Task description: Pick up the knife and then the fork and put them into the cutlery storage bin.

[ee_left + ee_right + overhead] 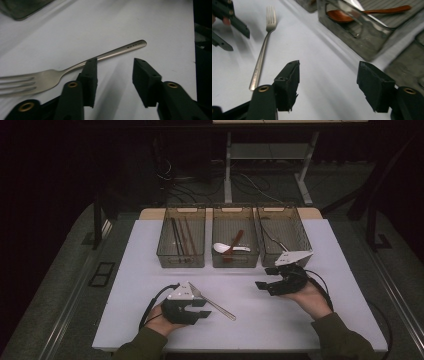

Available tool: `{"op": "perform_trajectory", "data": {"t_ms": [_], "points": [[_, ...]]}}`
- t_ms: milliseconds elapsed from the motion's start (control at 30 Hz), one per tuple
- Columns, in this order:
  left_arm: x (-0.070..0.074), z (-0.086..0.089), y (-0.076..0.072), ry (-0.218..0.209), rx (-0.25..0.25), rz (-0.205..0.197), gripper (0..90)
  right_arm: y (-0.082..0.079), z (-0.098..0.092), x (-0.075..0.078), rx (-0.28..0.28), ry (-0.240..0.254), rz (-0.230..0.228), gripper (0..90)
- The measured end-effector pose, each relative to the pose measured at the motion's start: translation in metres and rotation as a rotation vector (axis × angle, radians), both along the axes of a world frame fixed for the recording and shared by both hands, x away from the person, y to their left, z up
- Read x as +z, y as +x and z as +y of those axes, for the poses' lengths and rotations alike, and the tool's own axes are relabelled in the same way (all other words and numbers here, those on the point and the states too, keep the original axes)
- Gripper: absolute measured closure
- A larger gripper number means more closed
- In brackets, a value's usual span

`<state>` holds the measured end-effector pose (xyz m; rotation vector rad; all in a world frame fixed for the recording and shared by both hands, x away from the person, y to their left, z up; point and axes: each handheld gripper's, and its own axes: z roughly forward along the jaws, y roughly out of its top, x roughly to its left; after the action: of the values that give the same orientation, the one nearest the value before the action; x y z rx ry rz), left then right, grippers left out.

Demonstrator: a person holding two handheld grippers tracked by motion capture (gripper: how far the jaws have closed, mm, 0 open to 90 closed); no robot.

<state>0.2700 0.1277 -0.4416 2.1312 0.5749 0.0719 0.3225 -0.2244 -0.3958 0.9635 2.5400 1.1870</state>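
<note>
Your left tongs stand apart beside the fork lying loose on the table, your right tongs gape empty, so next, probably, close on the handle and lift toward a bin.

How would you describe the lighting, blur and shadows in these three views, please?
High view: dim, dark surroundings, table evenly lit, fork faint. Left gripper view: fork fairly sharp, tines softer; jaws throw soft shadows. Right gripper view: bin smeared and blurred, glare on its rim; fork clearer.
</note>
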Motion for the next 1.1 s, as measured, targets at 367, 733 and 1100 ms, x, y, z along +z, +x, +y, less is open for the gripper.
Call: {"op": "perform_trajectory", "data": {"t_ms": [367, 733, 1100], "points": [[0.0, 0.024, -0.008, 0.021, 0.116, -0.02, 16.8, 0.003, 0.052, -0.002, 0.061, -0.097, 0.085, 50.9], [0.0, 0.028, -0.005, 0.028, 0.158, -0.025, 0.0, 0.007, 0.116, -0.004, 0.153, -0.241, 0.133, 61.3], [-0.001, 0.027, -0.006, 0.014, 0.146, -0.011, 0.0, 0.01, 0.167, -0.009, 0.257, -0.36, 0.183, 66.2]]}}
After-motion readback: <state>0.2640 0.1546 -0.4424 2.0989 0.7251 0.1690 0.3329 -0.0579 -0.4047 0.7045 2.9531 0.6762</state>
